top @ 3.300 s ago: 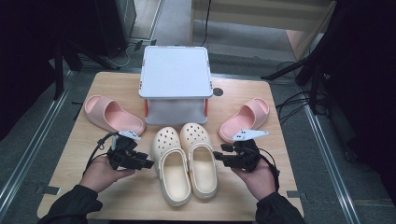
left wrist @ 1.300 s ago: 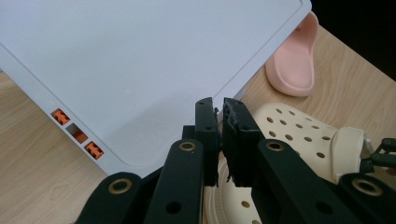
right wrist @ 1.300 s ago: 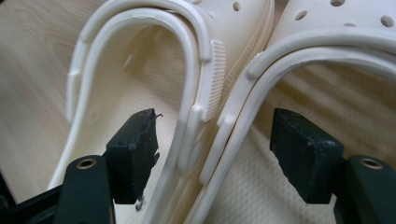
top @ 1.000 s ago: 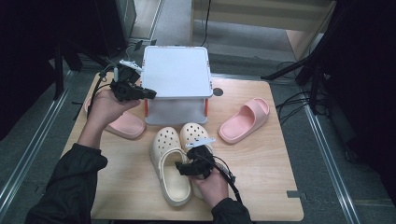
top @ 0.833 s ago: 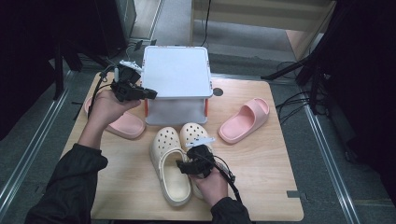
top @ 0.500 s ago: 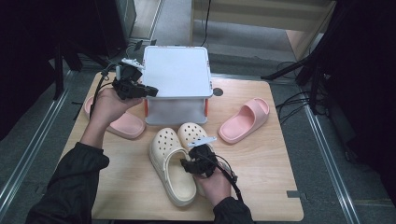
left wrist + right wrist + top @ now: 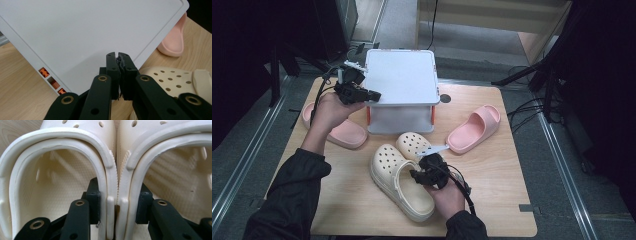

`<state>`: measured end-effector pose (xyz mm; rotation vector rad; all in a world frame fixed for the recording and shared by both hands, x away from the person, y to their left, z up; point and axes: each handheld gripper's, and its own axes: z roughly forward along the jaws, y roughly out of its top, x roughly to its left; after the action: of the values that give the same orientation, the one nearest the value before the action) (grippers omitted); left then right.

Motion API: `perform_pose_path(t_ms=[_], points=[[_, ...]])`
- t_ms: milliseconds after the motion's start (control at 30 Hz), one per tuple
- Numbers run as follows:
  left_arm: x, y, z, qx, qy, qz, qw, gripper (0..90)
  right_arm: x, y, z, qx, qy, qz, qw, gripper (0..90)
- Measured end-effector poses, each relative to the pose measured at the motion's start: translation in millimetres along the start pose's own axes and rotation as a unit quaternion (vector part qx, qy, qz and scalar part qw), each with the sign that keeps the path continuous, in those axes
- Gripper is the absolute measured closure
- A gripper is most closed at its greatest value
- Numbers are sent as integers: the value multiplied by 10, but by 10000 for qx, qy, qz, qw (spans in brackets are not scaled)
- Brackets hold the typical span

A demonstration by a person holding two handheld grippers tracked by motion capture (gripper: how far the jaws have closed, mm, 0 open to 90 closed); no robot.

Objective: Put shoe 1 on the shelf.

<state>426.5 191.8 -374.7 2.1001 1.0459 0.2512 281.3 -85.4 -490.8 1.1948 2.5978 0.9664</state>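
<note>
Currently my right gripper [image 7: 419, 174] pinches both cream clogs [image 7: 115, 167] at once: one finger sits inside each shoe opening, and the two touching inner side walls are clamped between the fingers [image 7: 93, 195]. In the high view the pair lies on the desk [image 7: 492, 200] directly in front of the box, toes toward the box and heels toward me, with the long axis slanting from near right to far left. The right hand [image 7: 447, 195] is therefore the nearer one and already holds the load.

My left gripper [image 7: 117, 72] has its fingers pressed together on the near left edge of the white lid [image 7: 401, 77] of the storage box [image 7: 401, 119]; I judge the lid edge to be caught between them, though the contact itself is hidden. The lid appears tilted off the box.

The clogs are pale cream, perforated over the toes, with thick rolled collars and a textured footbed. Two pink slides [image 7: 474, 127] lie apart, one at each side of the box.

Judgement: the pair must travel forward and upward into the box once the lid is clear.
</note>
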Motion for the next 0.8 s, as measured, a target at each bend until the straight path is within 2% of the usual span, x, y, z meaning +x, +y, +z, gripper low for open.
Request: perform_pose_path(t_ms=[67,267,333,533,600,800], points=[[-2,1,1,1,11,-12,10000,872,-7,7,-10,8,-3,-24,10000,654],[-5,-8,-12,29,17,-9,10000,876,-52,80,-108,-117,254,100,9996,657],[-8,-12,-15,31,-4,-11,10000,875,-56,102,-120,-144,261,63,9995,656],[-17,-17,-14,18,9,0,10000,873,-100,282,-157,-216,167,-25,9996,656],[-12,-20,-16,14,-11,-12,10000,870,-166,379,-125,-234,79,-82,9997,656],[-25,-20,-16,21,25,-10,10000,870,-267,519,-66,-257,-92,-155,9995,656]])
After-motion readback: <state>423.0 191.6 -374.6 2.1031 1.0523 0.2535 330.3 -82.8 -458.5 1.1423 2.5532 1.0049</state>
